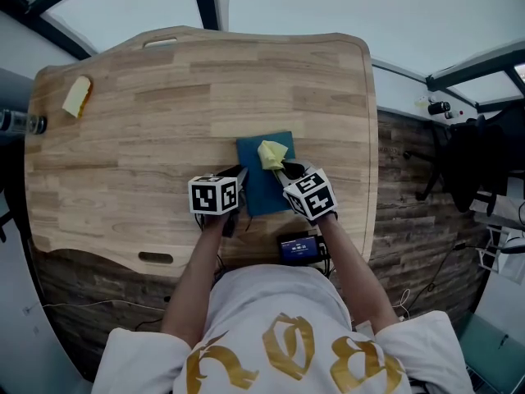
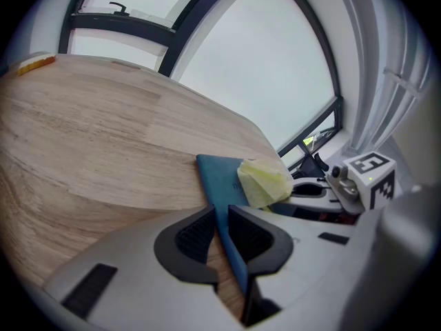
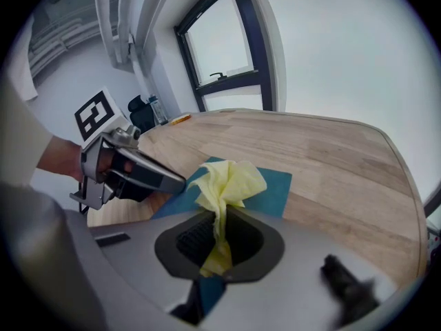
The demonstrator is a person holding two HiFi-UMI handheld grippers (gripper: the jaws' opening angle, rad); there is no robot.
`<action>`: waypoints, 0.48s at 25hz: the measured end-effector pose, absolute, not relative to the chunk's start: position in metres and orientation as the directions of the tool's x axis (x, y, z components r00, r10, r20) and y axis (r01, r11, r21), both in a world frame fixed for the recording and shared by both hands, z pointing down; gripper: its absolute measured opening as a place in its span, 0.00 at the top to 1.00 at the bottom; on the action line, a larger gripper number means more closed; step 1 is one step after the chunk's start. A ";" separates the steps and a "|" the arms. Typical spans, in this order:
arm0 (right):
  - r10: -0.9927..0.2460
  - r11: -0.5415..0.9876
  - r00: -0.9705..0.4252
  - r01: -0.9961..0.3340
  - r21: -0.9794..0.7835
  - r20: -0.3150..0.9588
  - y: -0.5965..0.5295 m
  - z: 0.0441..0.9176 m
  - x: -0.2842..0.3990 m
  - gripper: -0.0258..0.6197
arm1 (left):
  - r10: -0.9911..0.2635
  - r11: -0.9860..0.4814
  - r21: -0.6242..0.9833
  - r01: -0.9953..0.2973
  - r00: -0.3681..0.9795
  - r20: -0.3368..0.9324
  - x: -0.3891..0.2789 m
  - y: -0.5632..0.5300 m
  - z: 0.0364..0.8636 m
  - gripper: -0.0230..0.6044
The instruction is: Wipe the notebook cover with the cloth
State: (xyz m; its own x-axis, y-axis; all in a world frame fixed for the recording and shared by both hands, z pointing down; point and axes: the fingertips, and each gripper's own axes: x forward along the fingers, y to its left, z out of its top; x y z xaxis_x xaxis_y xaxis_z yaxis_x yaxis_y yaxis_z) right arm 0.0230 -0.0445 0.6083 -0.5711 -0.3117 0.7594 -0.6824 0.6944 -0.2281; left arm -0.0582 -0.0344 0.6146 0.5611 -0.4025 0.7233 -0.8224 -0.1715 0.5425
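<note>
my left gripper (image 2: 222, 218) pins the thin, stiff blue notebook (image 1: 261, 189) by its left edge, flat on the pale wooden table (image 1: 164, 121). my right gripper (image 3: 219, 232) clamps the soft, limp yellow cloth (image 3: 231, 181), bunched, over the cover.

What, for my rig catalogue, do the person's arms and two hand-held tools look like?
The left tool and right tool match: smooth light-grey bodies, black ribbed pads in dark rounded recesses, and a white cube with black square markers on each. The person wears a white short-sleeved shirt with gold lettering; the forearms are bare.
</note>
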 end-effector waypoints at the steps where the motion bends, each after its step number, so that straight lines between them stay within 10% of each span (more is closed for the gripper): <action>1: -0.298 0.703 -0.576 -0.672 -0.233 0.761 -0.037 0.608 0.021 0.90 | -0.402 -0.172 0.543 -0.822 0.562 0.723 -0.058 -0.034 0.615 0.85; 7: -0.203 0.737 -0.577 -0.622 -0.264 0.791 -0.010 0.609 0.018 0.90 | -0.416 -0.180 0.529 -0.829 0.552 0.723 -0.058 -0.038 0.612 0.85; 12: -0.374 0.696 -0.506 -0.707 -0.126 0.777 -0.021 0.573 0.027 0.90 | -0.459 -0.197 0.473 -0.859 0.507 0.730 -0.063 -0.037 0.604 0.80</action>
State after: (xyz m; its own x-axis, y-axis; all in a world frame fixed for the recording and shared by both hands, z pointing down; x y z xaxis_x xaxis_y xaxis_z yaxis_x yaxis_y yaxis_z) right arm 0.0274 -0.0207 0.5729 -0.5064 -0.3741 0.7770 -0.7070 0.6960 -0.1256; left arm -0.0626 -0.0373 0.6038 0.5069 -0.4592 0.7295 -0.8589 -0.1971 0.4727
